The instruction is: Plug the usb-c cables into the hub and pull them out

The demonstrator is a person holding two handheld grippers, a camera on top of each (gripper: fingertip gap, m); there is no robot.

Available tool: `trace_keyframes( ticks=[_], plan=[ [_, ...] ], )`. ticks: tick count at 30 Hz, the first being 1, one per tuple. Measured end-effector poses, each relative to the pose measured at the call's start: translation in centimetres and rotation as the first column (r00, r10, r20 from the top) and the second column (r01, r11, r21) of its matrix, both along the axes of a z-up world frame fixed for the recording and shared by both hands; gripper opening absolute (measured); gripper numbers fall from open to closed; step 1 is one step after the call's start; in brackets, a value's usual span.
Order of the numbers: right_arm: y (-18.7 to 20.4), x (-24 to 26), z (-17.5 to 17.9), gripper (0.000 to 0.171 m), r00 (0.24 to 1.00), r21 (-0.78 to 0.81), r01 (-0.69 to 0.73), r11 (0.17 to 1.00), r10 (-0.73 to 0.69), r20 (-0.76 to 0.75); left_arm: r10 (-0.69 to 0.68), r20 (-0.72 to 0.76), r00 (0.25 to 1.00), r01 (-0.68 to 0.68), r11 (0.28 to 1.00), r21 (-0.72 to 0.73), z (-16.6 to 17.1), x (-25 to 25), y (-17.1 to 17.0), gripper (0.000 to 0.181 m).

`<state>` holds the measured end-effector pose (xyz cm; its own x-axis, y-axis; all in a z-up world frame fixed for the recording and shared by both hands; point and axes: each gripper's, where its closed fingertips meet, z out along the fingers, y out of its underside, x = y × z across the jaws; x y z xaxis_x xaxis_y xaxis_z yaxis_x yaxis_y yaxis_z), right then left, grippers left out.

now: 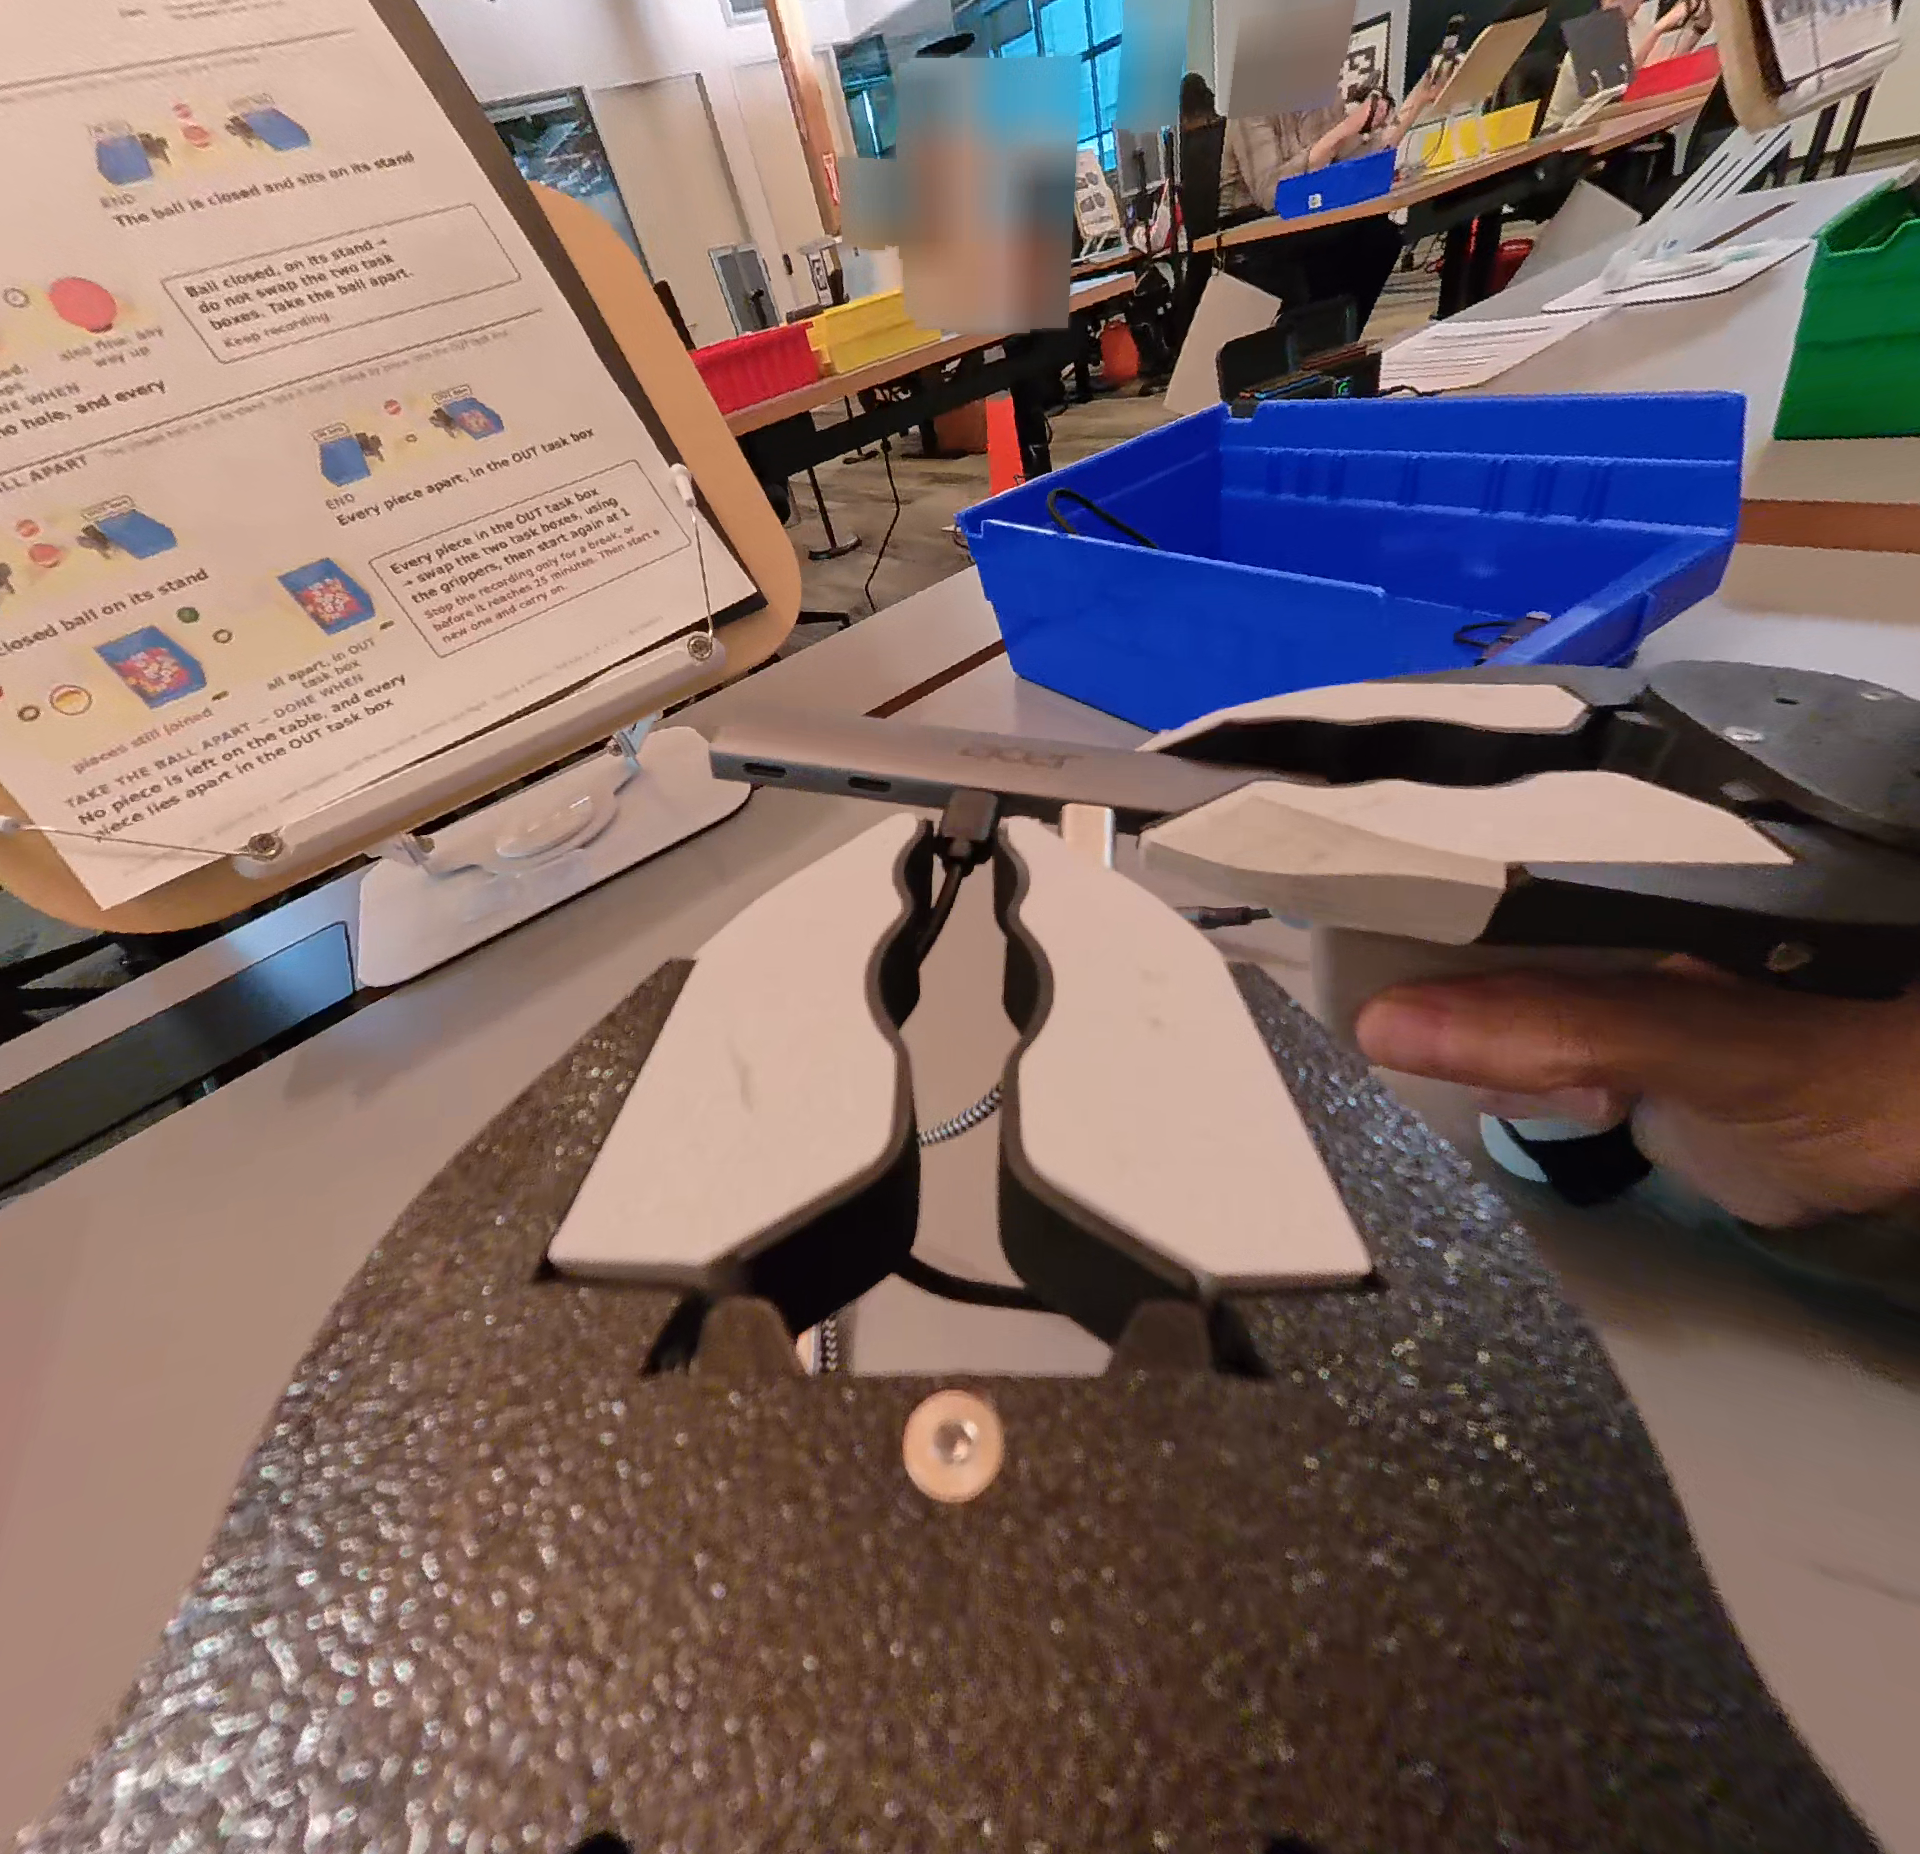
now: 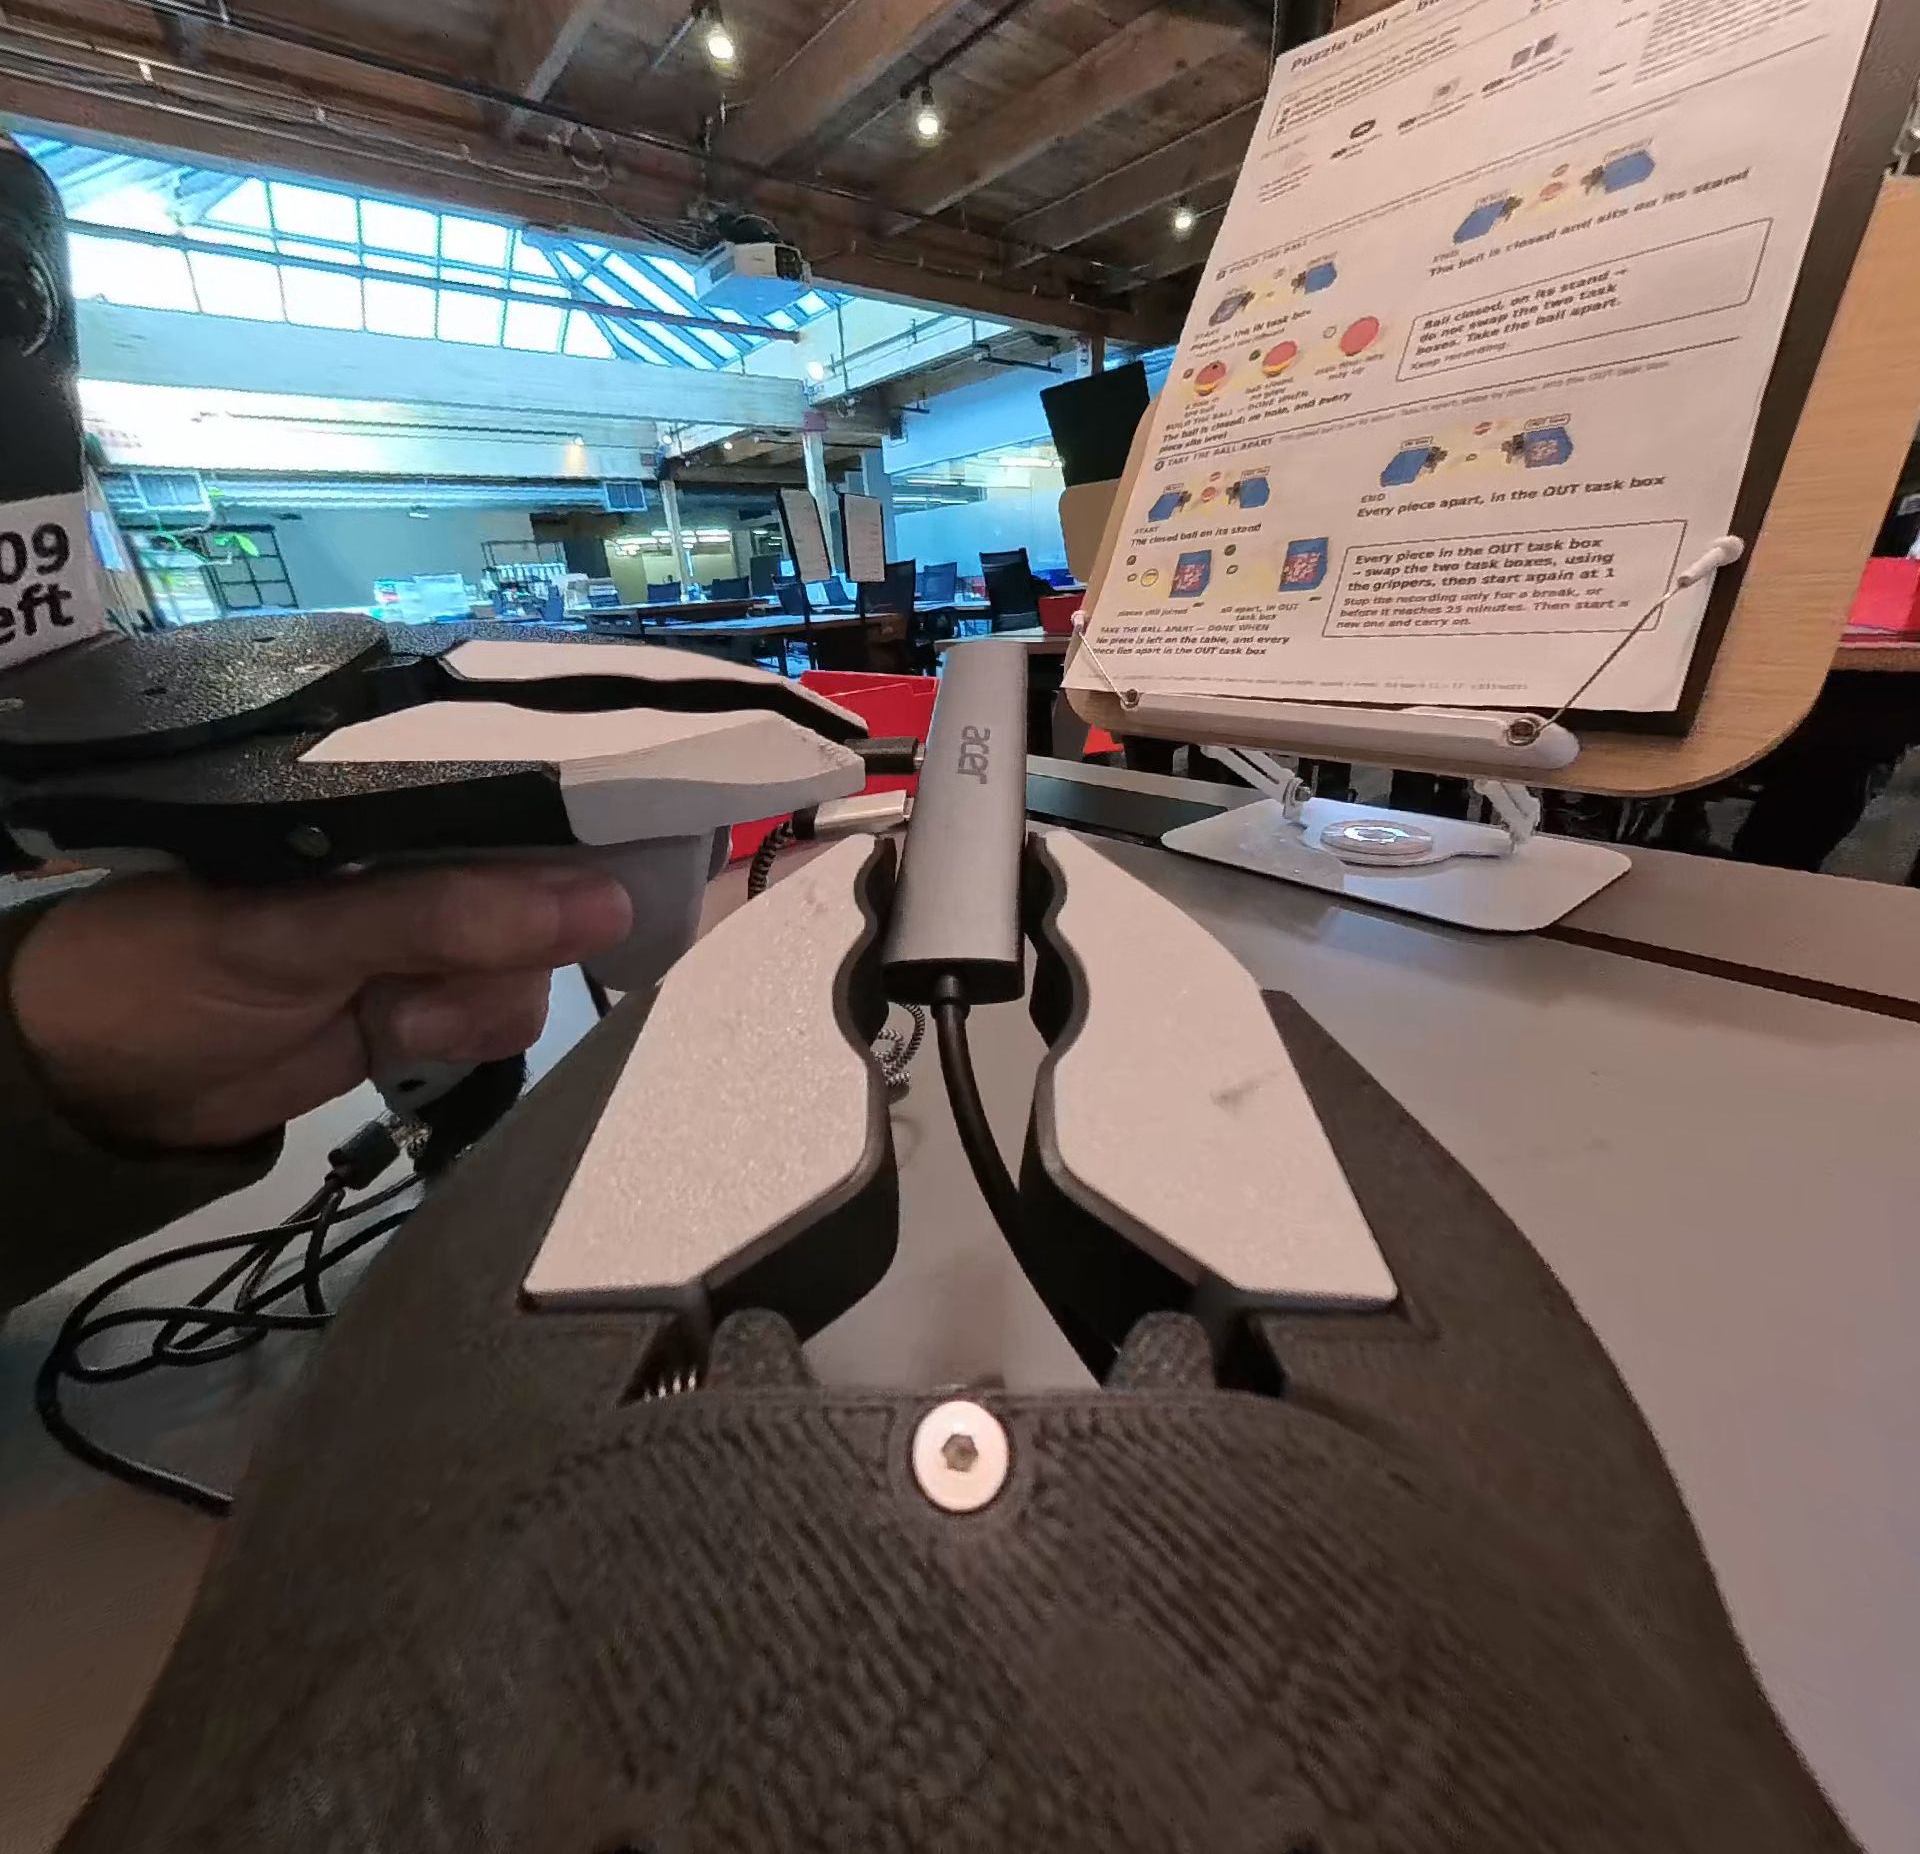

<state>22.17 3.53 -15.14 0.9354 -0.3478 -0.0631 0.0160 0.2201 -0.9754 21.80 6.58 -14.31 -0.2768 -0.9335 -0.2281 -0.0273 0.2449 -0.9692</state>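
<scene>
A grey USB hub (image 1: 935,760) is held above the table, clamped at its cabled end by my right gripper (image 2: 961,854), which shows in the left wrist view (image 1: 1164,781) reaching in from the right. My left gripper (image 1: 961,838) is shut on a black USB-C plug (image 1: 968,817) whose tip meets the hub's long side. In the right wrist view the left gripper (image 2: 857,739) comes in from the left with that plug (image 2: 888,755) against the hub (image 2: 966,796). A silver plug (image 1: 1086,828) on a braided cable (image 1: 966,1113) sits in the port beside it.
A blue bin (image 1: 1351,599) with loose black cables stands behind the hub. An instruction sheet on a wooden stand (image 1: 312,433) stands to the left, also in the right wrist view (image 2: 1455,402). A green bin (image 1: 1860,329) stands far right. Black cables (image 2: 208,1285) lie on the grey table. My left and right fingertips are right by each other.
</scene>
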Motion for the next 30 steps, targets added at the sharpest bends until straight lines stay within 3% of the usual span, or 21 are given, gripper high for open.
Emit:
trace_keyframes(
  ticks=[6,17,22,30],
  plan=[
    [0.3,-0.2,-0.2,0.024,1.000,-0.024,0.001,1.000,0.000,0.015,0.007,-0.019,1.000,-0.005,0.998,0.067,-0.4,-0.4,0.4,0.010],
    [0.1,0.0,0.0,0.024,1.000,-0.005,0.005,1.000,-0.005,0.007,-0.039,-0.058,0.998,0.038,0.999,-0.008,-0.5,-0.9,0.4,0.007],
    [0.0,0.0,0.0,0.024,1.000,-0.003,0.014,1.000,-0.014,0.011,-0.050,-0.087,0.995,0.051,0.999,0.009,-0.7,-1.0,0.3,0.011],
    [0.2,-0.2,0.0,0.024,0.999,0.001,-0.033,0.999,0.033,-0.006,-0.021,-0.084,0.996,0.024,0.999,0.034,-0.8,-1.1,0.8,0.002]
  ],
)
